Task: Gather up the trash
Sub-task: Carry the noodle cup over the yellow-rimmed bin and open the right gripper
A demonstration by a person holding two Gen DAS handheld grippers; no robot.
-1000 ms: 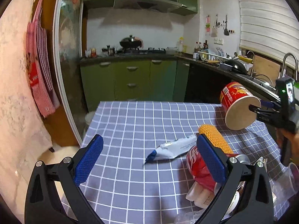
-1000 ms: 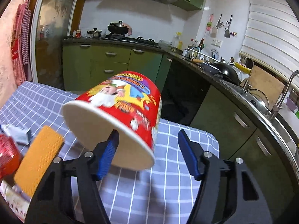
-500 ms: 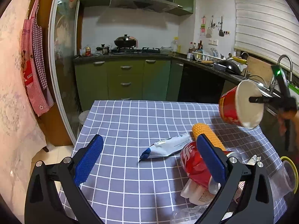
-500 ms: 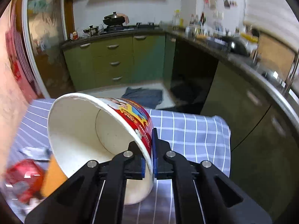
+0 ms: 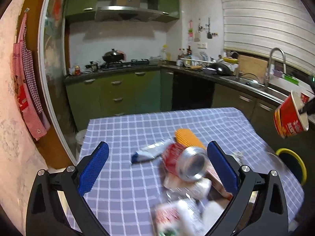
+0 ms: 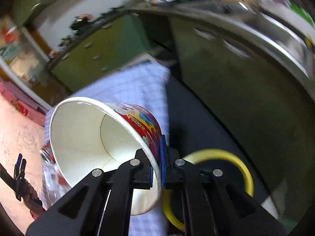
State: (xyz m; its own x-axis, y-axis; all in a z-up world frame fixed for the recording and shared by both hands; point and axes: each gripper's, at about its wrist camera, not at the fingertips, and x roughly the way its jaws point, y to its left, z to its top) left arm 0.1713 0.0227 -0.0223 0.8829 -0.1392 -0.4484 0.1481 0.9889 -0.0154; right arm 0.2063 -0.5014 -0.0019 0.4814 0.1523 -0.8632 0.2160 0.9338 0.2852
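Note:
My right gripper (image 6: pixel 156 174) is shut on the rim of a red paper noodle cup (image 6: pixel 92 143), empty and white inside, held beyond the table's right edge above a yellow-rimmed bin (image 6: pixel 247 174). From the left wrist the same cup (image 5: pixel 289 118) hangs at far right, with the bin (image 5: pixel 292 162) below it. My left gripper (image 5: pixel 156 169) is open over the checked tablecloth (image 5: pixel 128 129), nothing between its fingers. Ahead of it lie a crushed red can (image 5: pixel 187 163), a corn cob (image 5: pixel 187 137), a blue-white wrapper (image 5: pixel 150 152) and blurred cartons (image 5: pixel 177 216).
Green kitchen cabinets (image 5: pixel 118 92) and a dark counter with a sink and tap (image 5: pixel 275 64) run behind and to the right of the table. A red checked apron (image 5: pixel 27 82) hangs on the left wall. Dark floor lies between table and cabinets.
The right gripper closed on the cup's rim, then carried it off the table to the right and over the bin, tilting downward. The left gripper rose and drew back from the trash pile.

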